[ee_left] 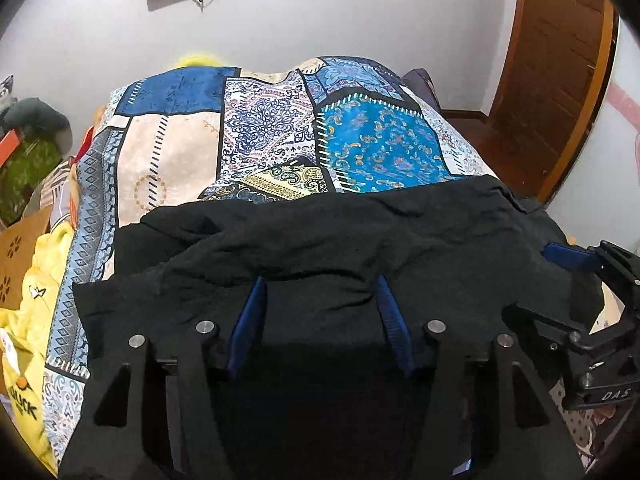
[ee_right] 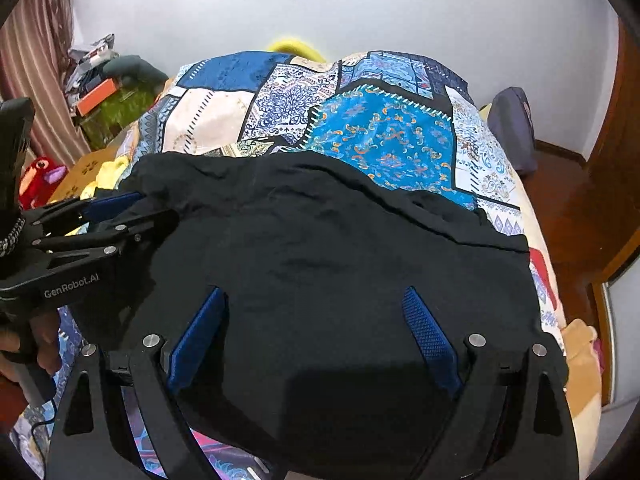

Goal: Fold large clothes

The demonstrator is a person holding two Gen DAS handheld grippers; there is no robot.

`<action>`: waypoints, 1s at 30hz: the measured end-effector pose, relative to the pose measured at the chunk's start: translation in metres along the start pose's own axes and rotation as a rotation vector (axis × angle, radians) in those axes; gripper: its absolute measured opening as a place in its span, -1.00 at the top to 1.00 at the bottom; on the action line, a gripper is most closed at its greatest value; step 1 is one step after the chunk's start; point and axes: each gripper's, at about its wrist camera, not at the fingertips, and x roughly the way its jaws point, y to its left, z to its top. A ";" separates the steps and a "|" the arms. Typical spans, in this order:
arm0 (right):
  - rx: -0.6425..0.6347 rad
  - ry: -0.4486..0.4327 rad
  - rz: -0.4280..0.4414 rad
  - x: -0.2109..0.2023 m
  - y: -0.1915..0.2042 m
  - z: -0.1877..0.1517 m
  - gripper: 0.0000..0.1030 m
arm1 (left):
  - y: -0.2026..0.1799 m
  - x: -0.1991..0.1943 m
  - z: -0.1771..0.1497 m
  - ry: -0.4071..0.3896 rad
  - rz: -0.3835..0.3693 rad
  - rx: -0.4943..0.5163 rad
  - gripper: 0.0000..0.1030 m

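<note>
A large black garment (ee_left: 320,236) lies spread and wrinkled over the near part of the bed. My left gripper (ee_left: 320,280) hovers over its near left part, open, with its blue pads (ee_left: 248,320) apart and only flat cloth under the gap. My right gripper (ee_right: 313,290) stands open wide over the garment's (ee_right: 340,240) near right part, and its pads (ee_right: 430,332) press on nothing. In the right wrist view the left gripper (ee_right: 158,206) sits at the garment's left edge. The right gripper (ee_left: 528,280) shows at the garment's right edge in the left wrist view.
A patchwork blue and cream bedspread (ee_left: 280,128) covers the bed. Yellow clothes (ee_left: 36,280) and a cardboard box (ee_left: 20,248) lie off its left side, with a red plush toy (ee_right: 40,180) nearby. A wooden door (ee_left: 556,80) and a grey-purple pillow (ee_right: 516,132) are at the right.
</note>
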 end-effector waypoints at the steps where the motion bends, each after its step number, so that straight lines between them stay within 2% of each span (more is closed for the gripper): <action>1: 0.000 0.004 -0.002 -0.002 0.001 0.000 -0.72 | 0.000 -0.001 0.000 0.001 -0.002 -0.004 -0.12; 4: 0.001 0.015 -0.011 -0.008 0.001 -0.003 -0.72 | 0.005 -0.008 -0.002 0.010 -0.019 -0.038 -0.14; 9: -0.017 0.011 -0.016 -0.027 0.008 -0.003 -0.71 | 0.023 -0.044 -0.016 -0.022 -0.032 -0.144 -0.15; 12: -0.017 -0.028 -0.006 -0.042 0.015 0.000 -0.71 | 0.050 -0.071 -0.032 -0.055 -0.032 -0.245 -0.33; 14: -0.014 -0.045 0.010 -0.049 0.021 0.003 -0.72 | 0.069 -0.087 -0.045 -0.084 -0.040 -0.311 -0.61; 16: -0.018 -0.052 0.028 -0.053 0.029 0.005 -0.74 | 0.086 -0.098 -0.060 -0.101 -0.041 -0.369 -0.75; 18: -0.030 -0.055 0.032 -0.050 0.037 0.008 -0.74 | 0.100 -0.101 -0.074 -0.091 -0.054 -0.426 -0.79; 21: -0.052 -0.019 0.010 -0.033 0.046 0.008 -0.74 | 0.124 -0.093 -0.098 -0.030 -0.136 -0.545 -0.79; 24: -0.065 0.054 -0.010 -0.008 0.049 0.001 -0.77 | 0.143 -0.078 -0.122 0.020 -0.259 -0.695 -0.79; 28: -0.142 0.027 -0.055 -0.005 0.059 -0.008 -0.87 | 0.151 -0.049 -0.141 0.061 -0.400 -0.826 -0.79; 30: -0.146 0.025 -0.052 -0.005 0.057 -0.008 -0.88 | 0.153 -0.038 -0.142 0.061 -0.425 -0.852 -0.79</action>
